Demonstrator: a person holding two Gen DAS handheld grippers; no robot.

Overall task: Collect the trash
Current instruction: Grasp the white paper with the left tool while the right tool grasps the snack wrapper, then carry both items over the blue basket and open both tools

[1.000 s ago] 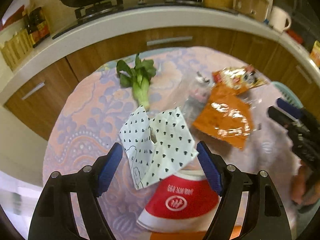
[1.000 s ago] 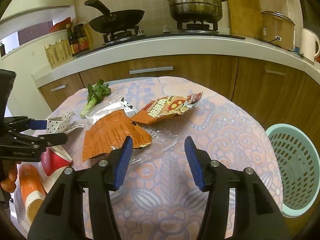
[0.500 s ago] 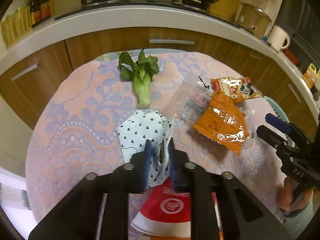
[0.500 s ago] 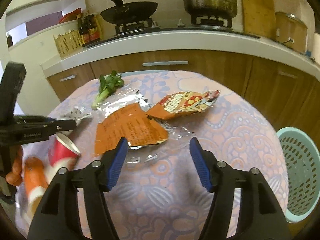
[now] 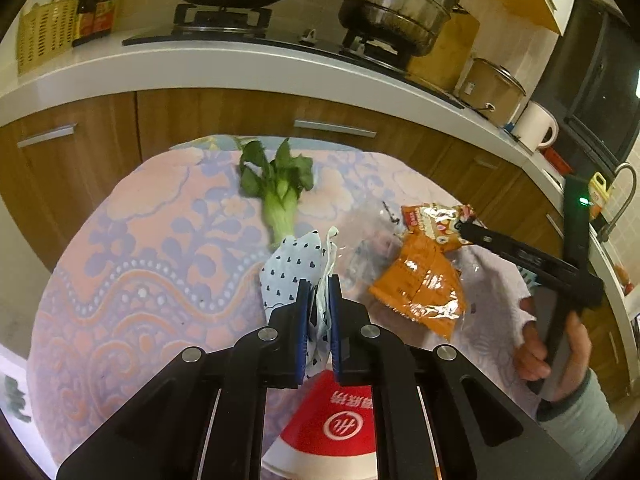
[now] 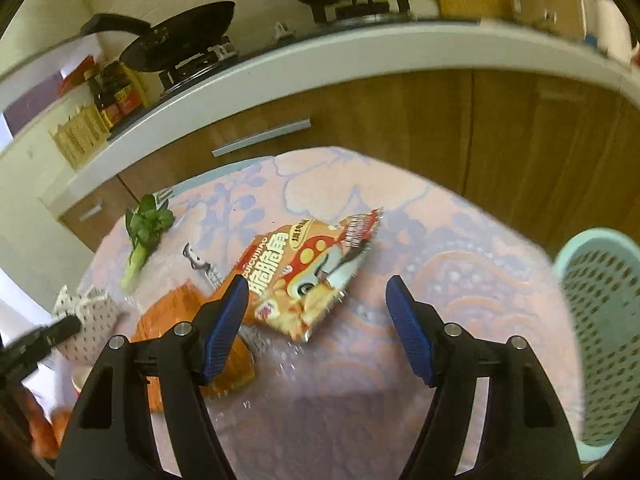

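Note:
My left gripper (image 5: 319, 294) is shut on a white paper wrapper with black hearts (image 5: 290, 268) and holds it above the table; the wrapper also shows in the right wrist view (image 6: 86, 316). My right gripper (image 6: 318, 300) is open and empty, hovering over a printed snack bag (image 6: 312, 268), which also shows in the left wrist view (image 5: 438, 218). An orange packet (image 5: 420, 288) lies on clear plastic beside it. A red paper cup (image 5: 340, 420) lies under my left gripper. A bok choy (image 5: 280, 188) lies at the table's far side.
A pale green perforated basket (image 6: 600, 320) stands right of the round table with its patterned cloth (image 5: 140, 260). Behind the table runs a kitchen counter (image 5: 240, 68) with wooden cabinets, a stove, a wok and pots.
My left gripper closed on the heart-print wrapper and lifted it. My right gripper moved forward and left, over the snack bag, and stayed open.

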